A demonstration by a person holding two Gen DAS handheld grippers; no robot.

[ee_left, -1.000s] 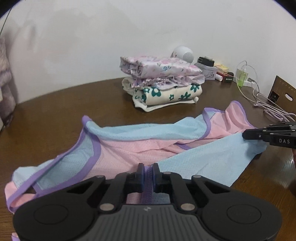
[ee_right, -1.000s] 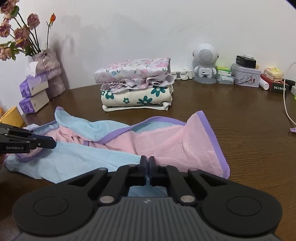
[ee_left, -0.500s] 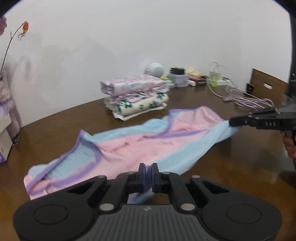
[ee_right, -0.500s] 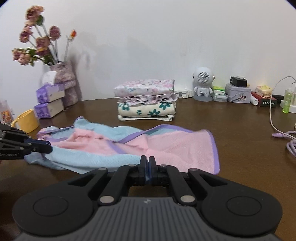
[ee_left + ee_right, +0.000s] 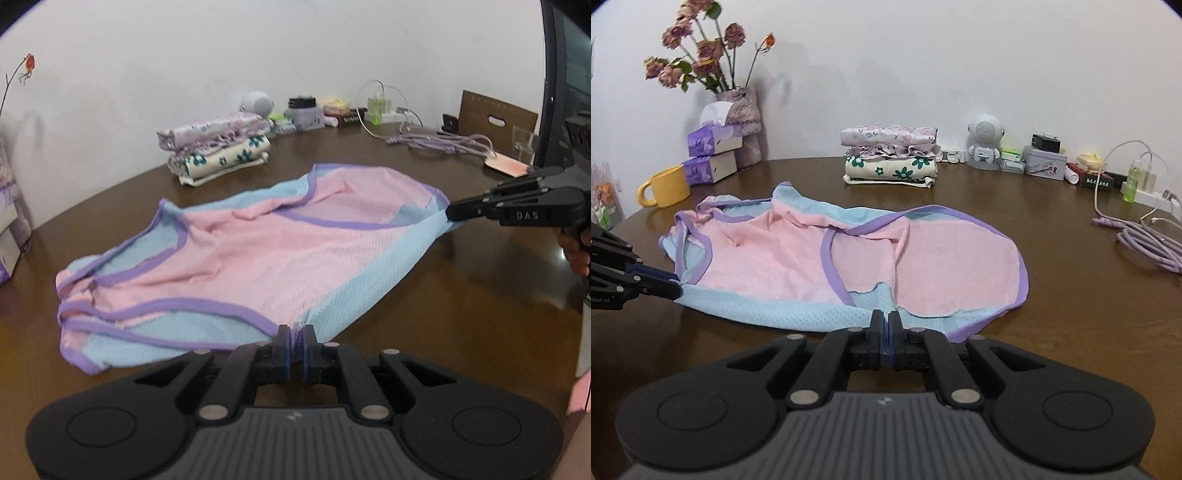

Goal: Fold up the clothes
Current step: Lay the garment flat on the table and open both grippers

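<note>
Left gripper (image 5: 294, 338) and right gripper (image 5: 885, 323) both clamped on the blue hem of the pink-blue garment (image 5: 827, 266), which has been dragged flatter across the table (image 5: 1071, 295) since a second ago: spread, ready to fold.

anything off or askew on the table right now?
Nothing spilled or damaged. The pink and blue garment lies rumpled, its purple-trimmed straps bunched at the far end, while both grippers pinch its near blue hem. Folded stack looks tidy.
</note>
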